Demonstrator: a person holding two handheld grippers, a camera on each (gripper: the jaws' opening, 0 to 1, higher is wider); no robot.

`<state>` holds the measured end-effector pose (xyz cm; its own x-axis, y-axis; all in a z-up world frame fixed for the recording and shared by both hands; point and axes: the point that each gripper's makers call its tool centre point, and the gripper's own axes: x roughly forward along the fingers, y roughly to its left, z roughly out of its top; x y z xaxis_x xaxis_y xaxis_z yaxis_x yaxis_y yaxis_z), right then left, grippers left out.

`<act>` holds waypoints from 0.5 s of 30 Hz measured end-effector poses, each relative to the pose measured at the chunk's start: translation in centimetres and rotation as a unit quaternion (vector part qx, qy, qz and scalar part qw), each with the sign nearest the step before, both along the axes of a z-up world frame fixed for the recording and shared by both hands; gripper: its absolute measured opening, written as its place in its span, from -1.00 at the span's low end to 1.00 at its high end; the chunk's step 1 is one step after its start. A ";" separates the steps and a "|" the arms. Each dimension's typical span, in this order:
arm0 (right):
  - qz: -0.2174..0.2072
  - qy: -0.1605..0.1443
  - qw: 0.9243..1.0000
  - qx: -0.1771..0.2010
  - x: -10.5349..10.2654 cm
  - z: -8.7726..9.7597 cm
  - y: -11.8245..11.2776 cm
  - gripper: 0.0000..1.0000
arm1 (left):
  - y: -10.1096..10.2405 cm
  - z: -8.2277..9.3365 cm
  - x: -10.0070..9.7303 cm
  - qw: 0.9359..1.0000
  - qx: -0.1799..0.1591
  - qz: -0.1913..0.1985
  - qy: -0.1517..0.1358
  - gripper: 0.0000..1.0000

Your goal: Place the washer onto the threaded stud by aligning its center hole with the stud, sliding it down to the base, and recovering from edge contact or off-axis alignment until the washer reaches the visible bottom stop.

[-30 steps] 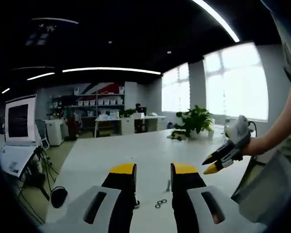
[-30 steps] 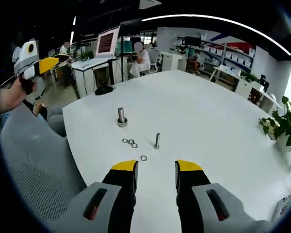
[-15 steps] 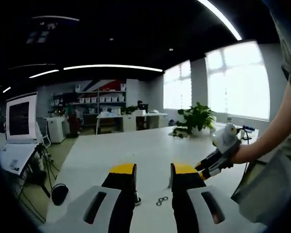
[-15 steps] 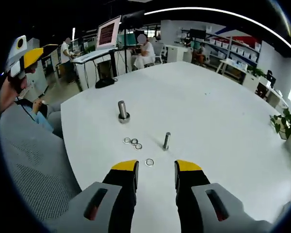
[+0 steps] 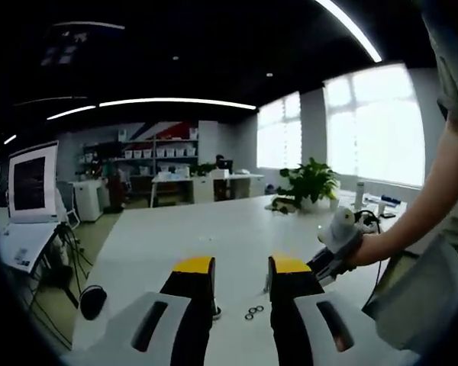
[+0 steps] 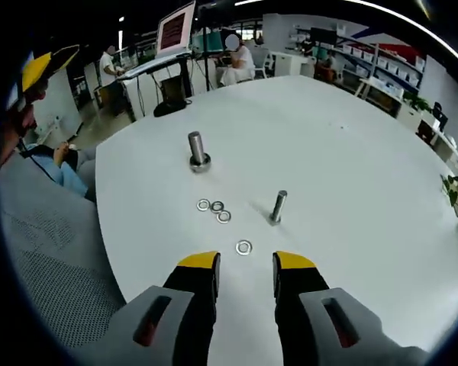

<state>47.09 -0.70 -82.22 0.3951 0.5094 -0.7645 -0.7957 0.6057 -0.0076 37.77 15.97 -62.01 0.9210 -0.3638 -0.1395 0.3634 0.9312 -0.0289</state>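
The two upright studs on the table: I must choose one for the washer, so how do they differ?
The far stud is thicker and sits on a wide round base with a ring-like collar; the near stud is slimmer with a small base. The far stud stands beyond the three grouped washers; the near stud stands to their right. Both are grey metal, upright and bare.

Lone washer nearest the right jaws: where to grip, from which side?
The lone washer lies flat on the white table, apart from the other three washers. Probably pinch across its outer rim from above, tips against the table; there's no raised edge to catch. The right gripper is open, nearly lined up.
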 end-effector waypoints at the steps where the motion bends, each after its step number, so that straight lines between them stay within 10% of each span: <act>1: 0.002 0.004 1.000 -0.002 0.1 -0.2 0.0 -0.42 | 0.0 0.0 0.0 1.000 0.000 0.000 0.001 -0.48; 15: 0.038 0.046 0.998 -0.028 0.3 -3.4 1.3 -0.45 | -0.2 -0.9 0.1 1.000 0.010 -0.005 0.018 -0.49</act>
<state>47.37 0.60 -85.59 0.2840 0.4917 -0.8232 -0.8386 0.5436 0.0354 37.87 15.73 -62.88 0.9115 -0.3698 -0.1803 0.3719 0.9280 -0.0233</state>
